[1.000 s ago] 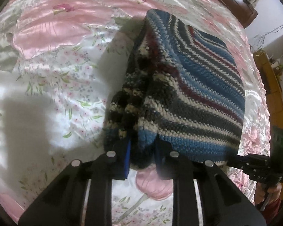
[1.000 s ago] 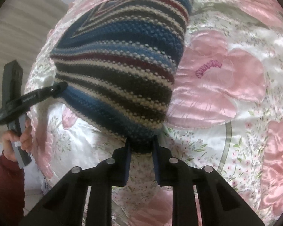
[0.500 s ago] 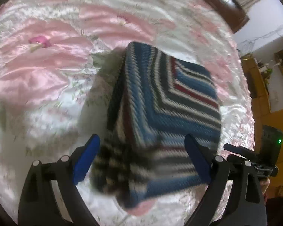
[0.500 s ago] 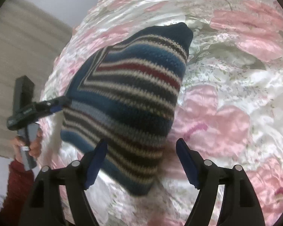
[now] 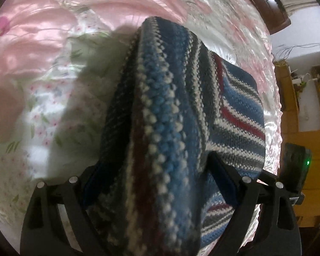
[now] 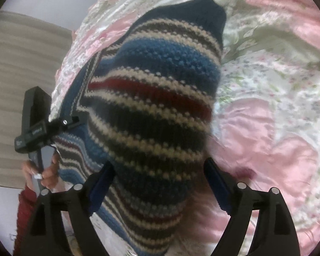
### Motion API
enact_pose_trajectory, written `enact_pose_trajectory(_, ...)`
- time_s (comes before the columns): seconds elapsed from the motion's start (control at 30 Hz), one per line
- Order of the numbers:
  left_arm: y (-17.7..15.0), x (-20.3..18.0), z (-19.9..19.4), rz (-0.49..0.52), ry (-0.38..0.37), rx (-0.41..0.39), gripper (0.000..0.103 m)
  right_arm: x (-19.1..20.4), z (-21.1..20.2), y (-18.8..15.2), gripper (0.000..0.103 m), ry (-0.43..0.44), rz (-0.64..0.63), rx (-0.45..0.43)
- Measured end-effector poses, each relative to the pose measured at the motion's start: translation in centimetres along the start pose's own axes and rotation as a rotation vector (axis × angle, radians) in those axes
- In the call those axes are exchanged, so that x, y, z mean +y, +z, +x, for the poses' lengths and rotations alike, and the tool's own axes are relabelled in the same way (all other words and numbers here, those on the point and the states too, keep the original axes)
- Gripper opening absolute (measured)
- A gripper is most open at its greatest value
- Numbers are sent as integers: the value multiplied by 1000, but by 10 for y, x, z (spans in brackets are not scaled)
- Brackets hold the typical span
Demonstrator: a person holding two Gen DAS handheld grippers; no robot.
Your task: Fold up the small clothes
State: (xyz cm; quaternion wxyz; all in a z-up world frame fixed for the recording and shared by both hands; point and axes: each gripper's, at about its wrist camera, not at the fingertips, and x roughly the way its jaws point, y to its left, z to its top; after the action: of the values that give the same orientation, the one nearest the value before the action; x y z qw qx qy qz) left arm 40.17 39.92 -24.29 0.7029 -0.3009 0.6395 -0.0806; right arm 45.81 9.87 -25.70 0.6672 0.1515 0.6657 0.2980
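Observation:
A folded knit sweater (image 5: 160, 111) with blue, grey, white and dark red stripes lies on a pink floral satin bedspread (image 5: 36, 42). My left gripper (image 5: 157, 181) is open, and the sweater's near end fills the gap between its blue-padded fingers. My right gripper (image 6: 160, 177) is open too, with its fingers astride the sweater (image 6: 151, 98) from the opposite side. In the right wrist view the left gripper (image 6: 74, 122) reaches the sweater's left edge, held by a hand (image 6: 47, 170) in a red sleeve. The right gripper's black body (image 5: 294, 166) shows at the far right of the left wrist view.
The bedspread (image 6: 277, 128) spreads out wide to the right of the sweater. A dark wooden headboard (image 5: 266, 4) stands at the far end of the bed. Beyond the bed's right edge is yellow wooden furniture (image 5: 305, 140), and a striped grey wall (image 6: 21, 64) lies behind the hand.
A second ago both grippers were shut on the sweater's edge. Both then opened and let it drop, and now they have moved in close around the folded sweater.

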Motion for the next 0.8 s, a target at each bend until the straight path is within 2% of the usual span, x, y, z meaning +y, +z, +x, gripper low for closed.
enact_pose_trajectory(0.07,4,-1,0,-6,-5,-3,78,-1,6,6,86,24,14,2)
enact_pose_trajectory(0.1,4,-1,0,-5,-16,-11,67,-1,9,8,86,29,17,2)
enact_pose_trajectory(0.13,3,-1,-1,-8,-28,-18,60,0,11,9,81,30,14,-1)
enact_pose_trajectory(0.17,4,-1,-3,-10,-34,-24,57,1,10,9,79,23,7,-5)
enact_pose_trajectory(0.23,1,-2,-5,2,-42,-44,49,7,5,5,63,11,-22,-23)
enact_pose_trajectory(0.33,-5,-8,-10,11,-54,-63,42,13,-9,-2,55,17,-44,-41)
enact_pose_trajectory(0.5,-24,-43,-19,49,-101,-94,40,22,-43,-20,52,3,-100,-75)
enact_pose_trajectory(0.6,-45,-81,-18,72,-156,-98,39,20,-73,-35,52,-6,-124,-103)
enact_pose_trajectory(0.8,-108,-171,-2,156,-220,-105,39,-24,-156,-91,52,-44,-133,-140)
